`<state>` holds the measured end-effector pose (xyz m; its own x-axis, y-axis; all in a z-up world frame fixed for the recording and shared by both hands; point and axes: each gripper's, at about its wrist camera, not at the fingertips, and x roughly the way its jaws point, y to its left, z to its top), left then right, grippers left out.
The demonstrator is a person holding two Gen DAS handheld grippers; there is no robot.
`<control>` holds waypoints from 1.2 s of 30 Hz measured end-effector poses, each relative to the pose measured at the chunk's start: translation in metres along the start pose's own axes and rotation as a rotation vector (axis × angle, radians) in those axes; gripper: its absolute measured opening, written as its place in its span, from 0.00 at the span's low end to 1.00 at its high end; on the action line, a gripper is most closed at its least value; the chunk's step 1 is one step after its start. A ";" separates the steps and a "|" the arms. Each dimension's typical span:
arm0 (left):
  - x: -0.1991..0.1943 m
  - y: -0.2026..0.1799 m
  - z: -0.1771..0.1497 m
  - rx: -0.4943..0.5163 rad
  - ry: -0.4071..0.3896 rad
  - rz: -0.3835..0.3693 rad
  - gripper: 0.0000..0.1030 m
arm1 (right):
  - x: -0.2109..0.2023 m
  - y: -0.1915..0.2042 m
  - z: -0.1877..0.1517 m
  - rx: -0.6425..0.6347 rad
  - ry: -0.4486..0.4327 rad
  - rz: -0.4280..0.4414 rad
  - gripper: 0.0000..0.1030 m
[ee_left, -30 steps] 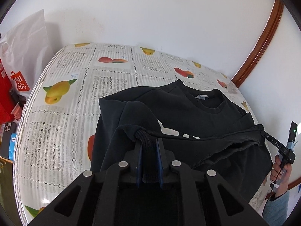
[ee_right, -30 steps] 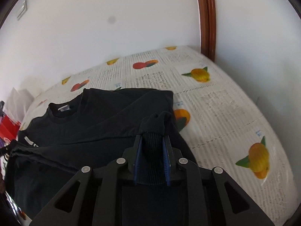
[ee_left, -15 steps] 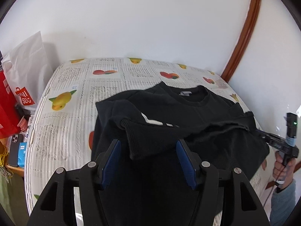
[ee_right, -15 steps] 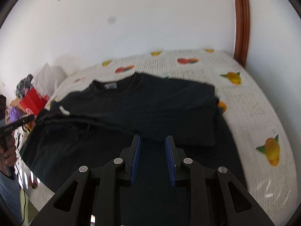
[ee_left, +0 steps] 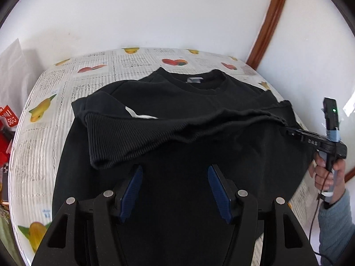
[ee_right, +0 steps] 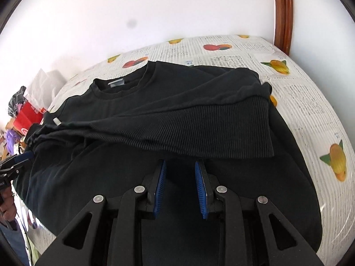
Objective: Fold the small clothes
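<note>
Black sweatshirt [ee_left: 199, 102] lying flat, collar toward wall, hem folded crosswise

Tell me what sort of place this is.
Probably a bedroom at home: a black sweatshirt lies on a mattress with a fruit-print cover, against a white wall with wooden door trim, shopping bags beside it.

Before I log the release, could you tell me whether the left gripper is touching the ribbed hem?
Apart: the left wrist view shows the left gripper open, short of the ribbed hem.

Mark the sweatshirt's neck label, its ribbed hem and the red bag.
neck label [ee_left: 195, 79], left wrist view, middle of the tag
ribbed hem [ee_right: 213, 130], right wrist view, ribbed band
red bag [ee_right: 25, 119], right wrist view, front face
</note>
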<state>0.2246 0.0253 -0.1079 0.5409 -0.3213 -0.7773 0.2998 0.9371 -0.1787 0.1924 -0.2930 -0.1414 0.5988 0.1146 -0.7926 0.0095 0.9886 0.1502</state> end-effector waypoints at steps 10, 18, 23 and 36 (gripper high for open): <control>0.028 0.023 0.051 -0.005 -0.030 0.117 0.57 | 0.019 -0.004 0.051 0.041 -0.081 -0.013 0.24; 0.029 0.049 0.067 -0.056 -0.049 0.150 0.57 | 0.003 -0.002 0.098 0.000 -0.201 -0.107 0.40; 0.027 0.057 0.069 -0.021 -0.078 0.247 0.57 | 0.004 -0.020 0.104 -0.011 -0.193 -0.155 0.52; 0.060 0.072 0.082 -0.041 -0.049 0.235 0.09 | 0.065 -0.040 0.105 -0.025 -0.018 -0.215 0.30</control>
<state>0.3428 0.0626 -0.1176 0.6299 -0.0987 -0.7704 0.1292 0.9914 -0.0213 0.3152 -0.3349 -0.1370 0.5996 -0.1005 -0.7940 0.1191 0.9922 -0.0356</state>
